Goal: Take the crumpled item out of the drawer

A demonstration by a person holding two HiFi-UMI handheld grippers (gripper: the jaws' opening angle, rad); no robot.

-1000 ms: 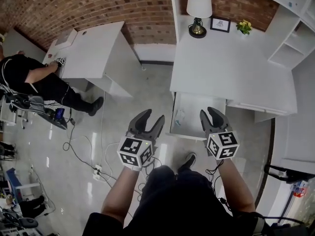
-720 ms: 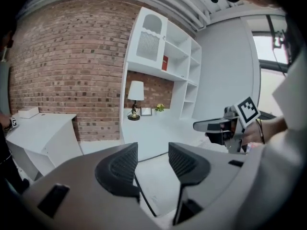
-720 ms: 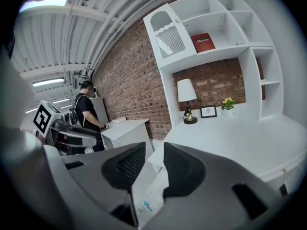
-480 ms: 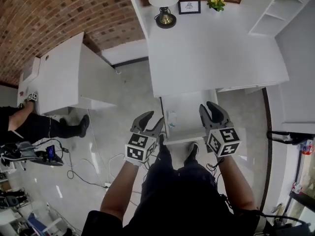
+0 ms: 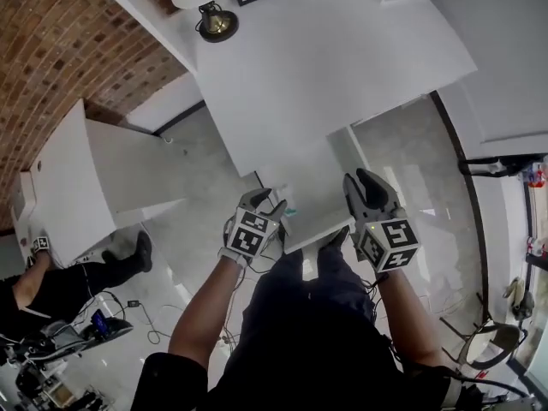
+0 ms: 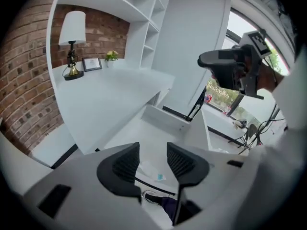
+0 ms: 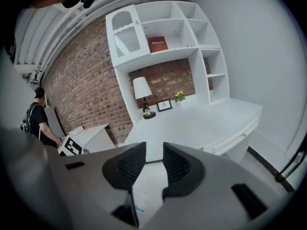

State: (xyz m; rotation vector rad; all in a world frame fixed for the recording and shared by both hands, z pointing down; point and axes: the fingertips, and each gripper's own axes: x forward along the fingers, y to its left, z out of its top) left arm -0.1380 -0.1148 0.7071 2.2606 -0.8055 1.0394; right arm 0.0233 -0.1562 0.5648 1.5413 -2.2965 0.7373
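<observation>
Since the earlier frames, both grippers have come down toward the open drawer [image 5: 318,191]. The left gripper [image 5: 268,202] has dropped furthest and now tips down over the drawer's left front corner. The right gripper [image 5: 361,182] hangs over the drawer's right side. Both sets of jaws have just been closing slightly, but each pair stands apart with a clear gap and grips nothing.

The crumpled item [image 6: 149,169] lies on the drawer floor near the left front. In the left gripper view it appears through the gap between the jaws, lying below them and untouched. In the head view the left gripper hides nearly all of it. Its material cannot be made out; it is pale with a small teal mark.

The desk [image 5: 342,67] covers the rear of the drawer. The lamp [image 5: 205,2] is cut off at the top edge. Bare drawer floor lies open to the right of the item. A shoe [image 6: 149,198] shows just beneath the drawer's front rim.
</observation>
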